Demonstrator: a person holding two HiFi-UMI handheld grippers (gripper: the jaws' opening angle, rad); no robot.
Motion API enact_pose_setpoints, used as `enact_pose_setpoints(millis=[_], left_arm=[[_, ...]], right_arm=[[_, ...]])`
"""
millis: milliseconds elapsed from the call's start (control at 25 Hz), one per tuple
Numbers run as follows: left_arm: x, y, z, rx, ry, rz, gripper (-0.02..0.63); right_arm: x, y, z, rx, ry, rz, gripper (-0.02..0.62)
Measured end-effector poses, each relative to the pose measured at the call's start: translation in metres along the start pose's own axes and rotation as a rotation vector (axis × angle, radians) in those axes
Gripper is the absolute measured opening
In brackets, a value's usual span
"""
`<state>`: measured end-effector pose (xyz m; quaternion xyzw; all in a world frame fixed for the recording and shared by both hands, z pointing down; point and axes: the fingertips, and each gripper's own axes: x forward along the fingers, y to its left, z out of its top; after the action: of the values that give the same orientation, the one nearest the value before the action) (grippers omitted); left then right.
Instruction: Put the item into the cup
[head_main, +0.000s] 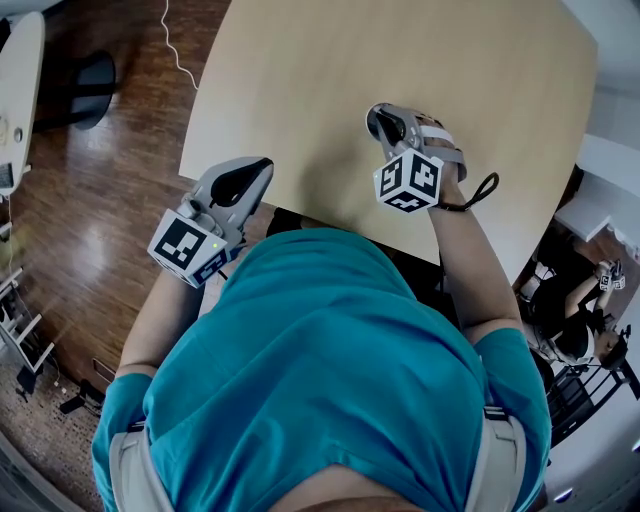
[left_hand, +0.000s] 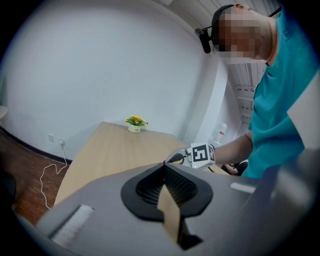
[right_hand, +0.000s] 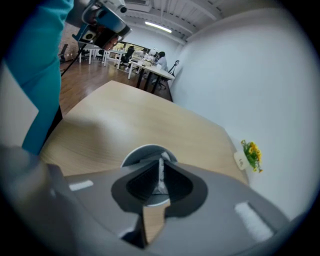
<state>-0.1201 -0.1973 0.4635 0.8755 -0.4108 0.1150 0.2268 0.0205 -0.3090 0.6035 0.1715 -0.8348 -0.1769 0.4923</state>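
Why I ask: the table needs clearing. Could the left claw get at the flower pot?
Probably, with a long stretch: bare table lies between the left claw and the far flower pot.

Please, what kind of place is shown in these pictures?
Probably an open-plan office or lab. There is a wooden floor, rows of desks with seated people behind, and a plain table by a white wall with a small flower pot.

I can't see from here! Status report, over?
Left hand-held gripper shut, empty. Right hand-held gripper closed on round pale-grey thing; cup or item, can't tell. Nothing in the way.
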Motion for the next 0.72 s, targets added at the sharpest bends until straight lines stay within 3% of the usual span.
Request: enact_pose_setpoints(millis=[320,480,720], left_arm=[[-0.002,0.001,0.0,0.003,0.001,0.006,0.002],[-0.003,0.001,0.001,0.007,-0.002,0.006,0.002],[0.0,0.001,0.004,0.013,-0.006,0.004,0.002]], right_arm=[[0.008,-0.001,0.003,0.115,0.039,0.137,0.037],[0.003,0.0,0.014,0.156,0.02,0.178,0.129],[-0.017,-0.019,0.026,0.24,-0.077,0.146,0.244]])
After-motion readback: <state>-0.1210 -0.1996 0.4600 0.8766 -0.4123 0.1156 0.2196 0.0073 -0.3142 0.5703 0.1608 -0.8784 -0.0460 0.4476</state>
